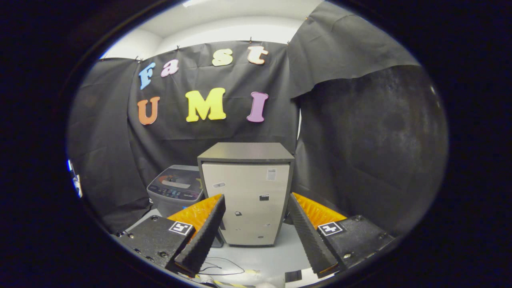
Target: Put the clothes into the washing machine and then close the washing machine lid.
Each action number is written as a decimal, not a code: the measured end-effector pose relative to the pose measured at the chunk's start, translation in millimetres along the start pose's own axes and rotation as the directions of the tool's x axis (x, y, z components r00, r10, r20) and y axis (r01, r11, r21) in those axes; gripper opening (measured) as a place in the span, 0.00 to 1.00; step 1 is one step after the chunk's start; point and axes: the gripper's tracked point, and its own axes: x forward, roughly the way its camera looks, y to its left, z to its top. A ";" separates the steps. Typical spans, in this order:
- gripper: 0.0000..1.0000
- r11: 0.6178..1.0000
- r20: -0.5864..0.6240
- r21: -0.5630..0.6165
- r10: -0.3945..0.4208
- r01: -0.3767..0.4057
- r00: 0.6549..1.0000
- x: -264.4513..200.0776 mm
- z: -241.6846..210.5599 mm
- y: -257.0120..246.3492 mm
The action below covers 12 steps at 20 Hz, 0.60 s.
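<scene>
Your gripper (256,234) is held level above the floor with its 2 fingers (204,236) spread wide apart, pinching nothing. The gap between them is empty air, with the pale floor (260,256) below.

Straight ahead, beyond the fingers and framed by the gap, stands a small cabinet (248,192) with a dark top and dark sides and a light front door carrying a few small stickers. It sits upright on the floor, against the black cloth wall (360,140).

The washing machine (176,186) is to the left of the cabinet and a little behind it, touching or just beside the cabinet's left side. You see its grey body and its control panel on top; your left finger covers its lower front. From this angle you cannot tell whether its lid is up or down. No clothes can be made out near it.

A thin dark cable (220,268) lies in loops on the floor just under the fingers, near the left one.
</scene>
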 end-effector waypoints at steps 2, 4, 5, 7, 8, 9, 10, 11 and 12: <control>0.99 1.000 0.003 -0.007 0.007 -0.007 1.000 -6.6 0.2 5.3; 0.99 1.000 0.006 -0.013 0.011 -0.011 1.000 -11.1 0.3 7.5; 0.99 1.000 0.008 -0.014 0.013 -0.013 1.000 -13.4 0.7 8.1; 0.99 1.000 0.014 -0.019 0.012 -0.011 1.000 -18.1 1.9 9.3; 0.99 1.000 0.015 -0.019 0.010 -0.010 1.000 -19.6 3.3 9.5; 0.99 1.000 0.018 -0.022 0.011 -0.010 1.000 -21.6 3.3 10.3; 0.99 1.000 0.020 -0.028 0.009 -0.008 1.000 -23.6 3.6 10.7; 0.99 0.999 0.021 -0.032 0.009 -0.008 1.000 -25.8 2.7 11.6; 0.99 0.999 0.022 -0.035 0.008 -0.007 1.000 -27.4 2.9 12.2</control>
